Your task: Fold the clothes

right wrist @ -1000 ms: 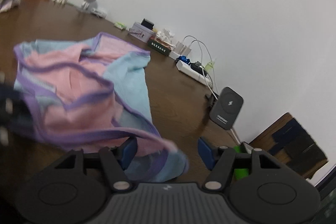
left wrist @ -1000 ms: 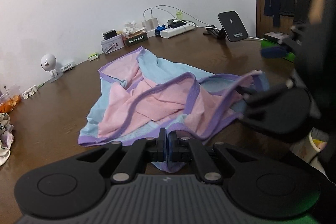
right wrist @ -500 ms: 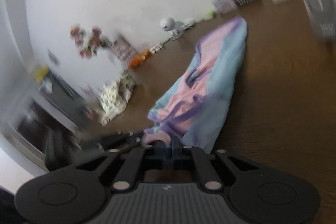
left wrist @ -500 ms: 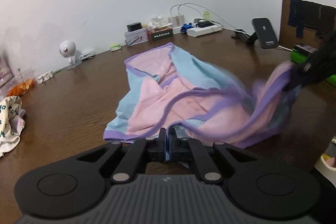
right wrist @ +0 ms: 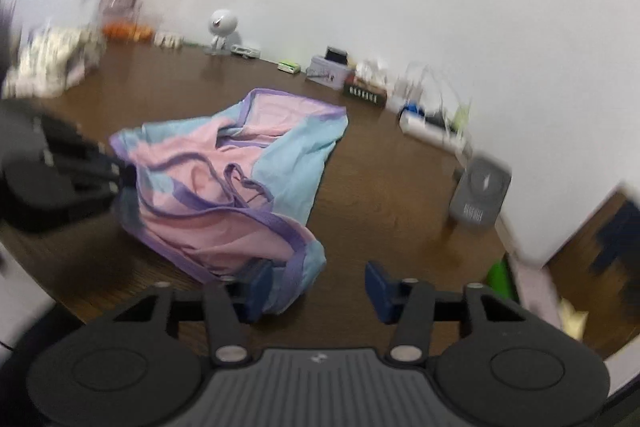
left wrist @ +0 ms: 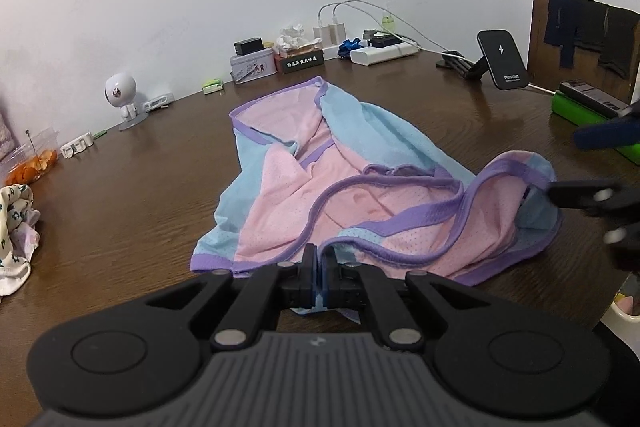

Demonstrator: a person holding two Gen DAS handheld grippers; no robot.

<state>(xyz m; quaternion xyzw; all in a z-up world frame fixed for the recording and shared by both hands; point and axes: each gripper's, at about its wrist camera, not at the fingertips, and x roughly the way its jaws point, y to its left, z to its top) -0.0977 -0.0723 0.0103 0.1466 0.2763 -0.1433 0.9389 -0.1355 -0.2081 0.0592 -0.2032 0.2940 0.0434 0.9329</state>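
The left gripper (left wrist: 320,269) pinches the pink-and-blue mesh garment's (left wrist: 320,187) 6 o'clock hem, anchoring it, while the right gripper (right wrist: 316,287) gapes empty at 3 o'clock.

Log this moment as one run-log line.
left gripper: shut on garment hem | right gripper: open, at garment corner | garment: crumpled on table, unfolded
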